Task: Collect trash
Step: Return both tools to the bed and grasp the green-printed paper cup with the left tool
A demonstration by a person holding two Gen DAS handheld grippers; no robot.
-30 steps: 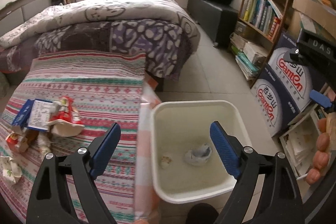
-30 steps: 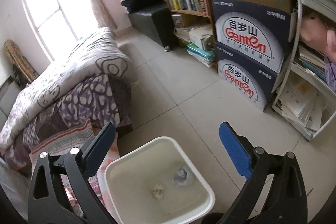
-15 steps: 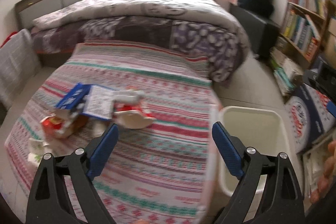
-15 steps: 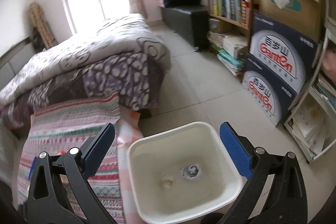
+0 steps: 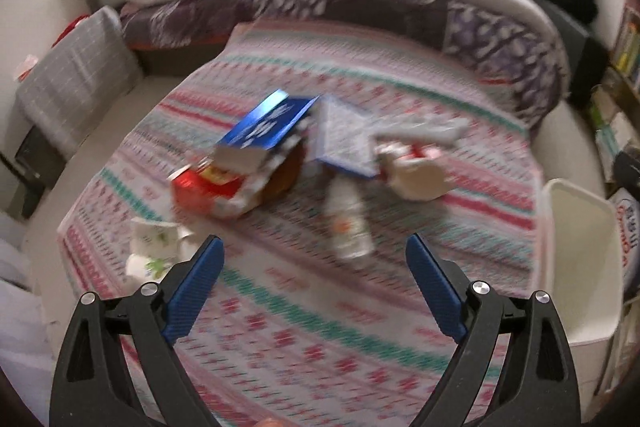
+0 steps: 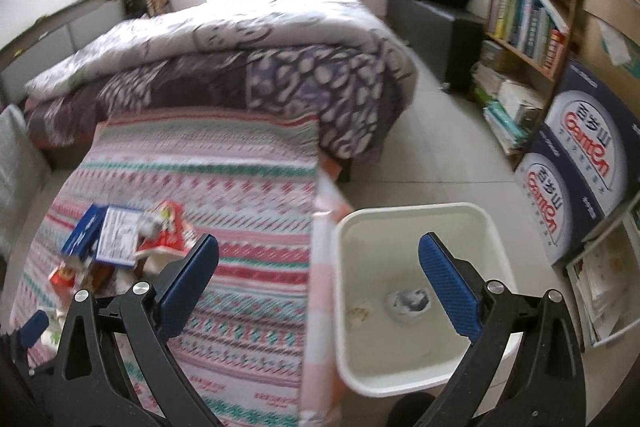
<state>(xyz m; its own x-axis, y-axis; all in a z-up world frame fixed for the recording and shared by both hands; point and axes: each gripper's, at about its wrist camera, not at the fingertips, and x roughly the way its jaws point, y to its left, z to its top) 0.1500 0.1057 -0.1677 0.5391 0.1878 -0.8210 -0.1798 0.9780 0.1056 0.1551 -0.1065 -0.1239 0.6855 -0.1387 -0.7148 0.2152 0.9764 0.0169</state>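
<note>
Your left gripper (image 5: 314, 267) is the one lined up on the trash pile, fingers spread wide with nothing between them. Going left to right on the striped blanket (image 5: 304, 339): a crumpled white paper cup (image 5: 154, 247) sits just beside the left fingertip, then the red carton (image 5: 204, 189) and the blue box (image 5: 268, 125) heaped together further ahead, then a small white bottle (image 5: 347, 221), then a tan paper cup (image 5: 418, 179) on its side. That bottle is the thing to watch: it lies ahead of the gap, a bit right of centre, long axis pointing roughly straight away from you, so I'd guess the fingers close across its width with no wrist turn. View's blurry though, so take labels loosely.

Your right gripper (image 6: 320, 267) is also spread wide and empty, hanging over the near edge of the white bin (image 6: 416, 211), with the pile well off to its left. The bin holds a crumpled wad (image 6: 408, 301) already. So left is nearer.
</note>
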